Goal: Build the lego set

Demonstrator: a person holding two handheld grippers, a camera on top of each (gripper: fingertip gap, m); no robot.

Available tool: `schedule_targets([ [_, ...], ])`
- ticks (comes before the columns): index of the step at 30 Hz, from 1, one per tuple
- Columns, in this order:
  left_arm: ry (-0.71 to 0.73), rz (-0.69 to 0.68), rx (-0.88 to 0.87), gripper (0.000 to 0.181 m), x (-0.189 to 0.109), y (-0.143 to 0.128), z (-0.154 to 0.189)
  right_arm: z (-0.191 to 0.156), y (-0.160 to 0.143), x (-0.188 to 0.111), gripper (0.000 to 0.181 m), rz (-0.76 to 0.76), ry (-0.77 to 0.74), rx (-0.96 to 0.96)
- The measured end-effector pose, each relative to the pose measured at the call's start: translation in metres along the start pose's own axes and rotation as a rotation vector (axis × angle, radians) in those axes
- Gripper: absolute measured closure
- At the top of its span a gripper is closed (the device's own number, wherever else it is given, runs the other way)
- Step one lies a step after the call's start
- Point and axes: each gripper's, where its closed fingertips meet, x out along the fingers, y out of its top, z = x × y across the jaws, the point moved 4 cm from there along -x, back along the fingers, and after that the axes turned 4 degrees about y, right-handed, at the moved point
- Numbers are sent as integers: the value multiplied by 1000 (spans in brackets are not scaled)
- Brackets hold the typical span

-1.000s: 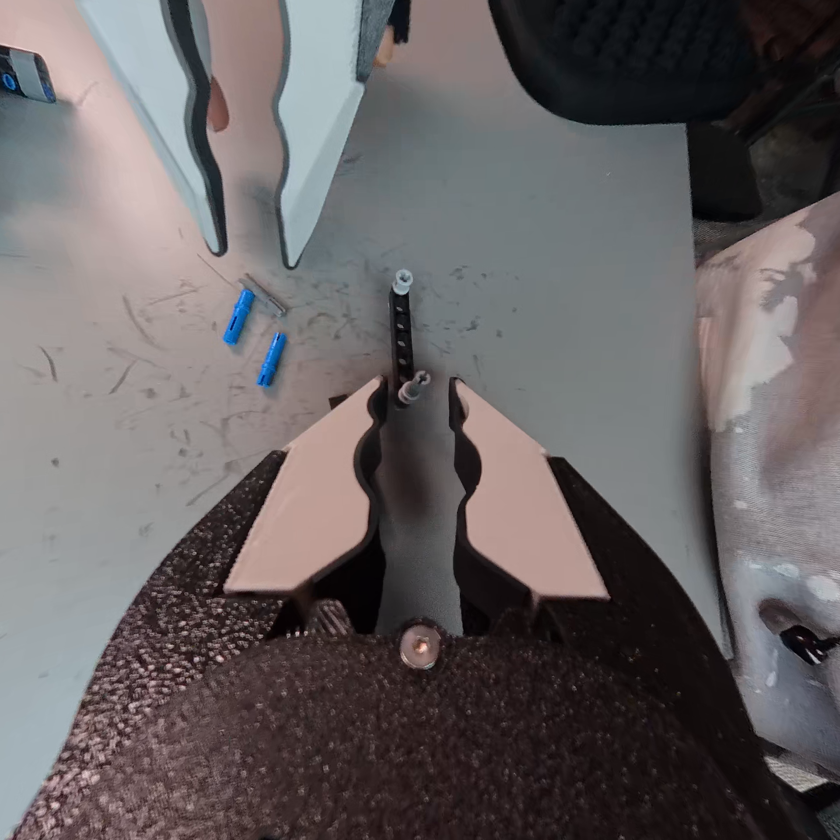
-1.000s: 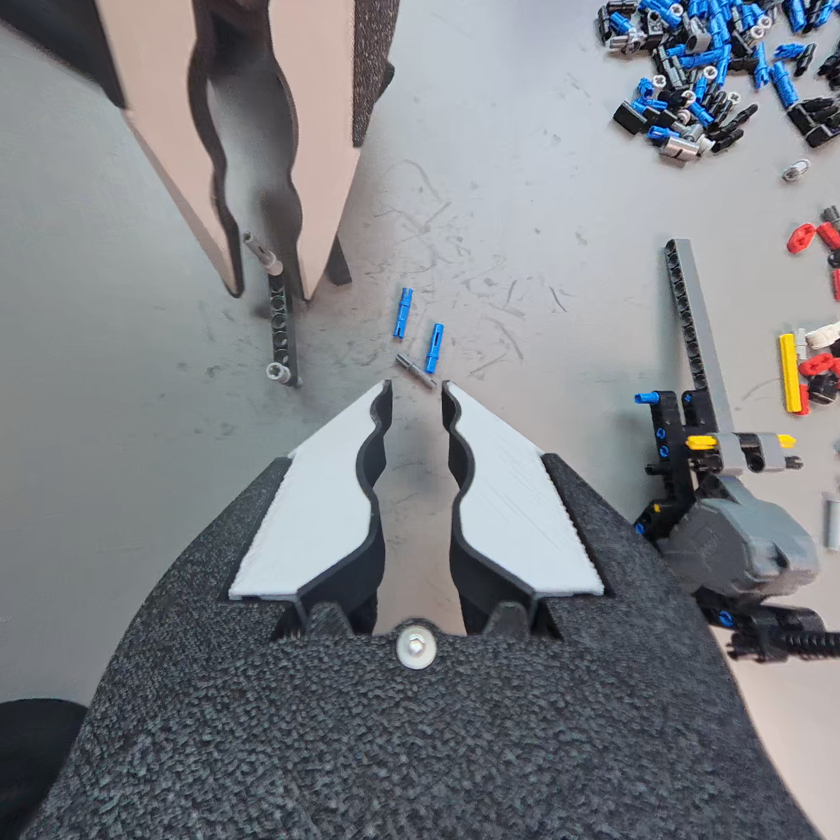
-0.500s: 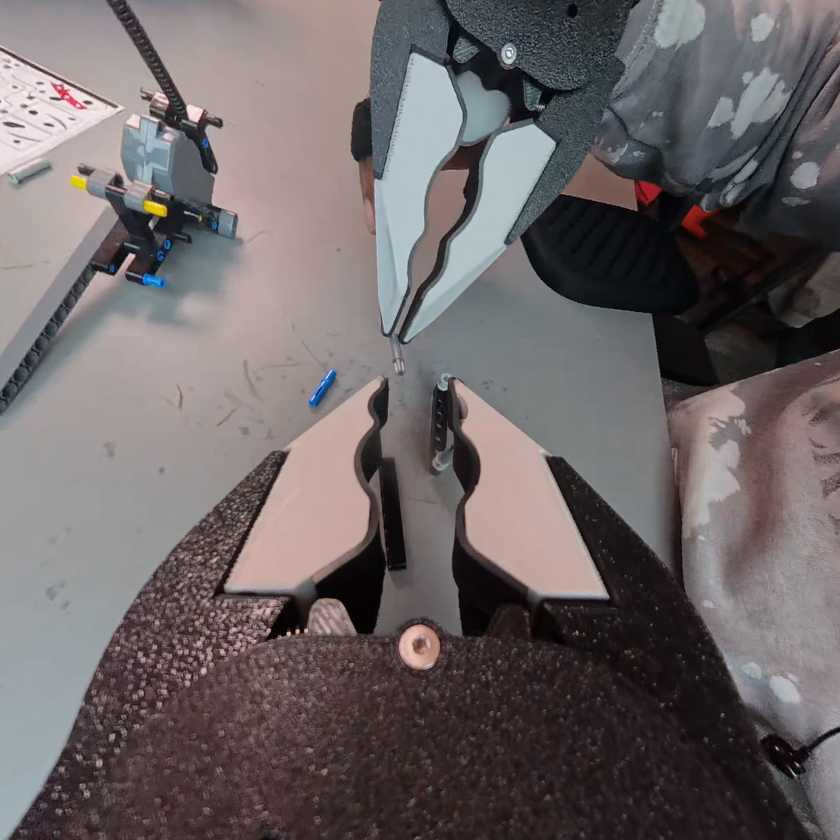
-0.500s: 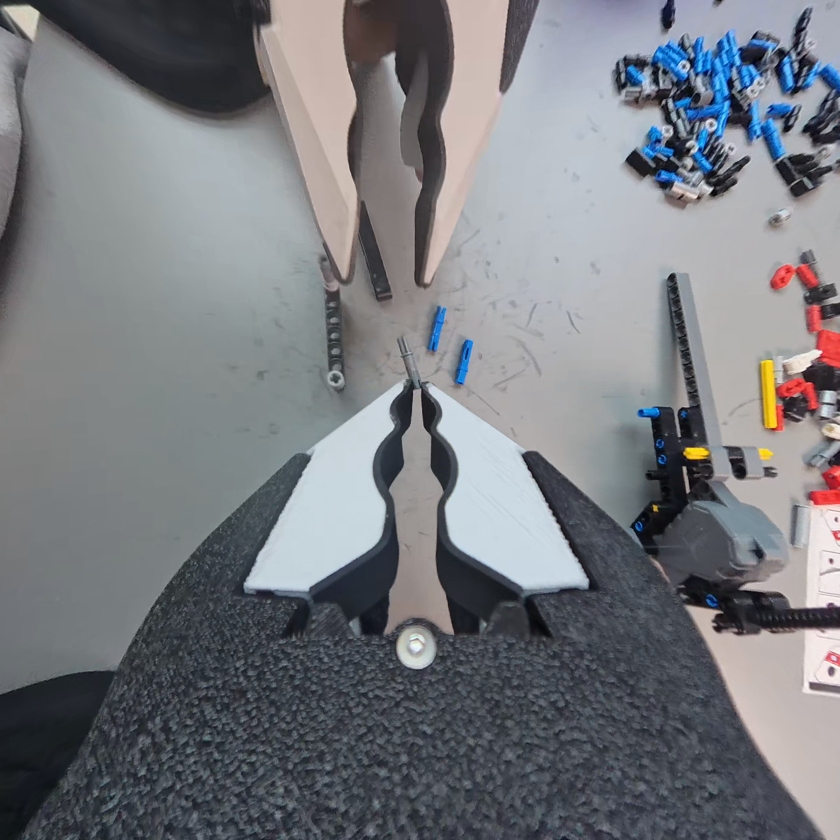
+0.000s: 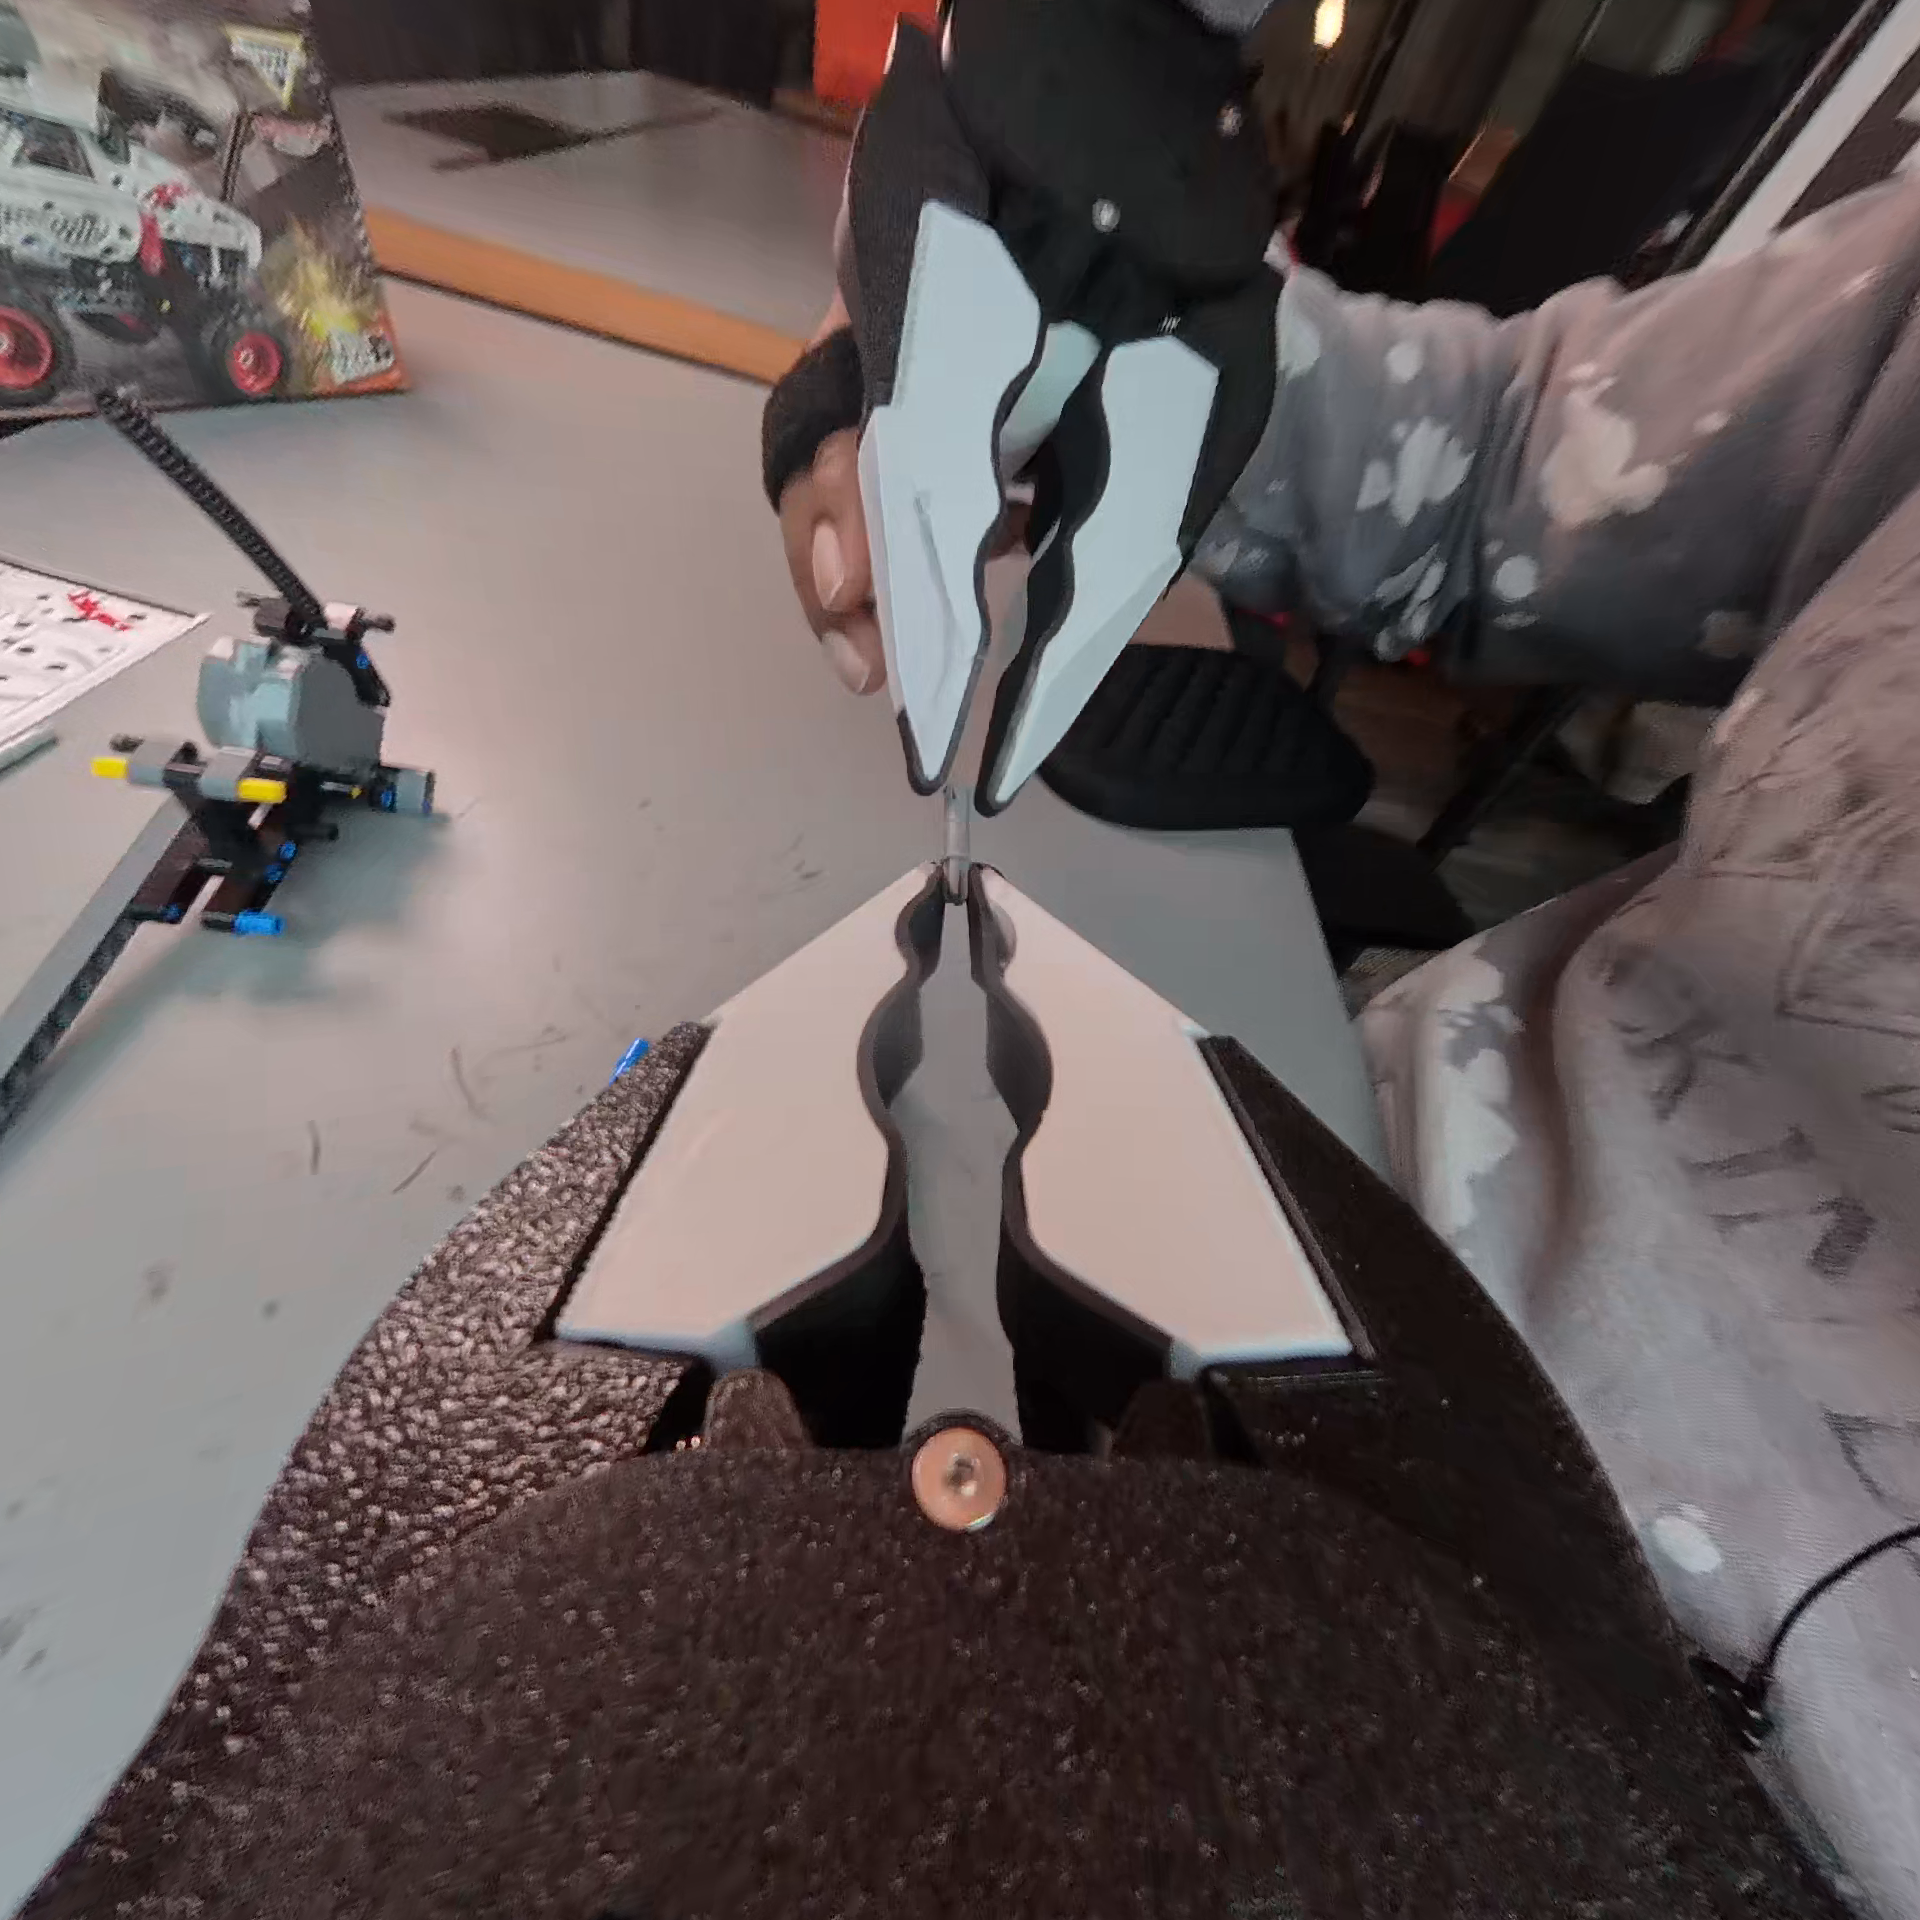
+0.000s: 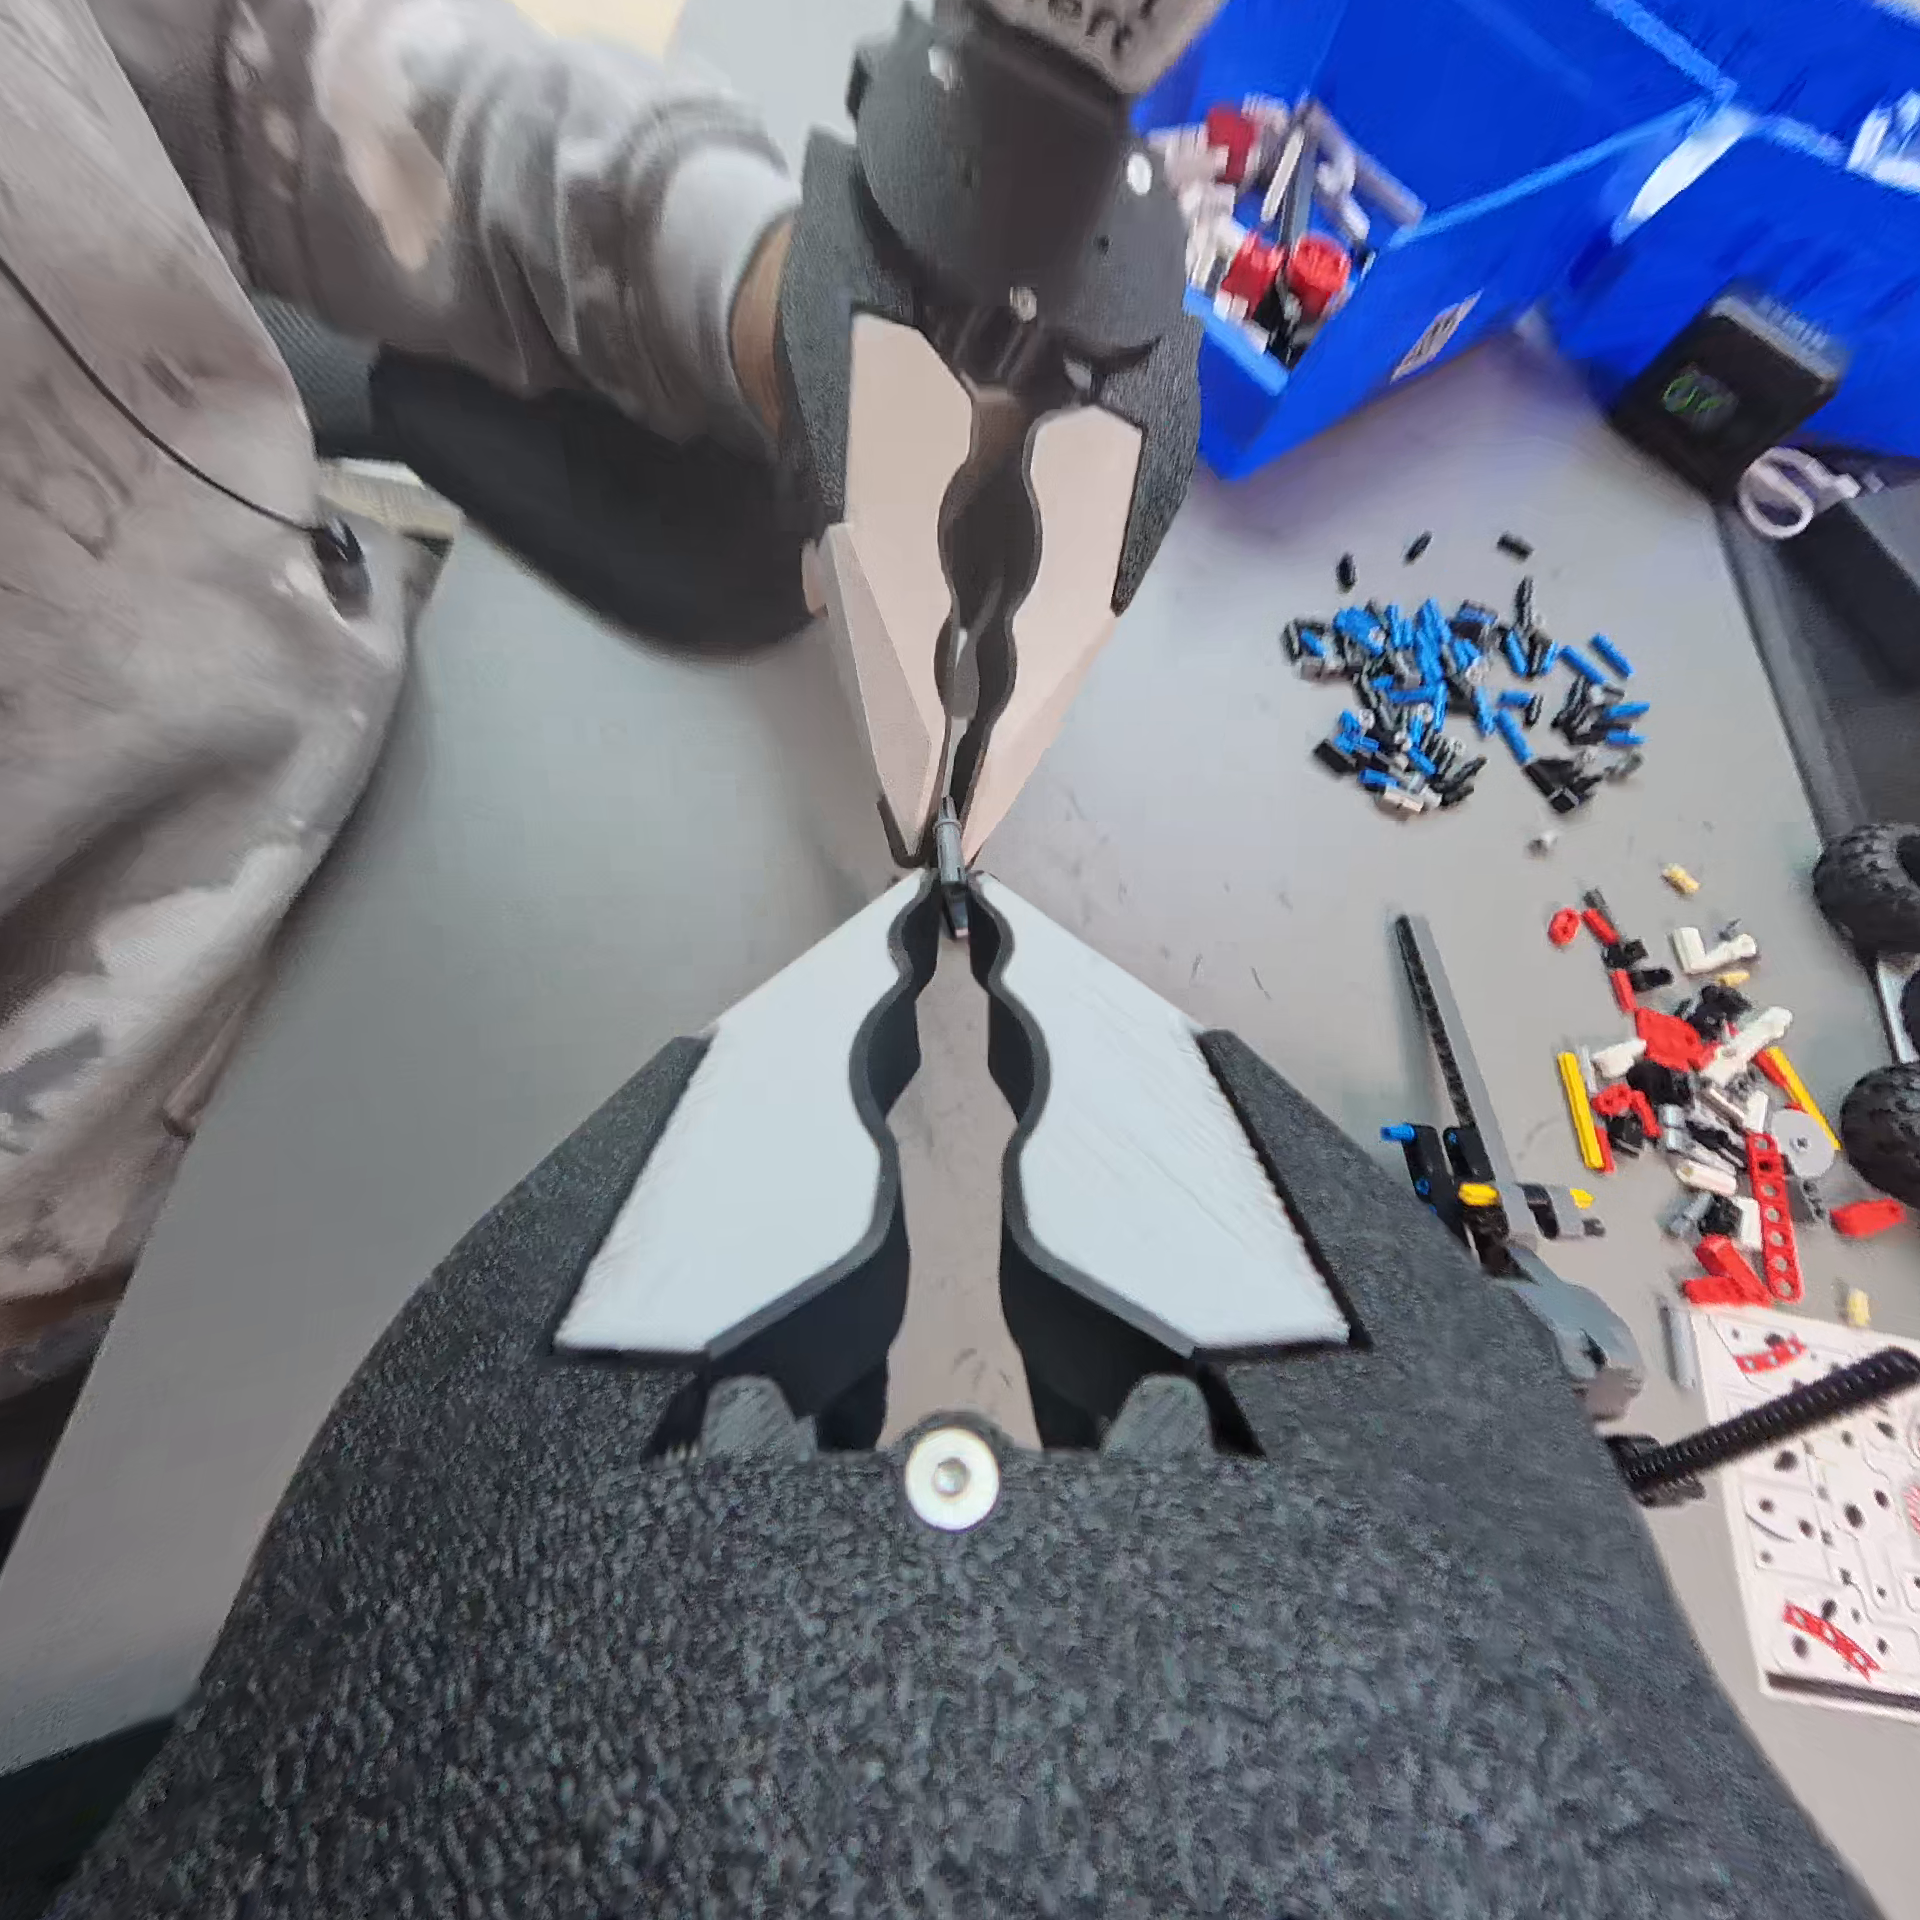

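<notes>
My left gripper point(image 5: 954, 883) with tan fingers is shut on a thin black beam point(image 6: 962, 675), which shows edge-on between its fingers in the right wrist view. My right gripper point(image 6: 948, 896) with white fingers is shut on a small grey pin point(image 5: 956, 831). The two grippers meet tip to tip above the grey table point(image 5: 582, 582), and the pin's free end touches the beam's end at the left fingertips. The right gripper point(image 5: 961, 798) comes down from above in the left wrist view. The left gripper point(image 6: 935, 847) comes from the top in the right wrist view.
A partial build with a grey block point(image 5: 281, 717) point(image 6: 1507, 1216) stands on the table. Also here are a pile of blue and black pins point(image 6: 1455, 707), red, black and white parts point(image 6: 1704, 1091), black tyres point(image 6: 1870, 883), blue bins point(image 6: 1558, 208), an instruction sheet point(image 6: 1829, 1538) and the set's box point(image 5: 156, 208). The grippers are tip to tip, or close to it.
My left gripper closed on the black beam and lifted it off the table. My right gripper picked up the grey pin, rose and brought it to the beam's end.
</notes>
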Motion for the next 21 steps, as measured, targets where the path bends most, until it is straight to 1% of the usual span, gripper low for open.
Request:
schedule_targets([
  [1, -49, 46, -15, 178, -4, 6, 5, -4, 6, -4, 172, 64, -2, 1],
  [2, -95, 82, -27, 178, -6, 11, 9, -7, 11, -7, 167, 108, -8, -5],
  [4, -149, 119, -28, 178, -8, 17, 16, -14, 17, -9, 164, 158, -17, -23],
  [7, -202, 138, -23, 178, -7, 19, 24, -22, 24, -9, 167, 204, -10, -37],
  [10, -226, 158, -19, 178, -10, 21, 27, -25, 28, -11, 171, 216, 12, -37],
  [16, -209, 155, 23, 177, -11, 23, 31, -25, 32, -12, 177, 228, 48, 8],
  [21, -158, 150, 45, 175, -14, 23, 27, -21, 30, -11, 177, 198, 15, 1],
])
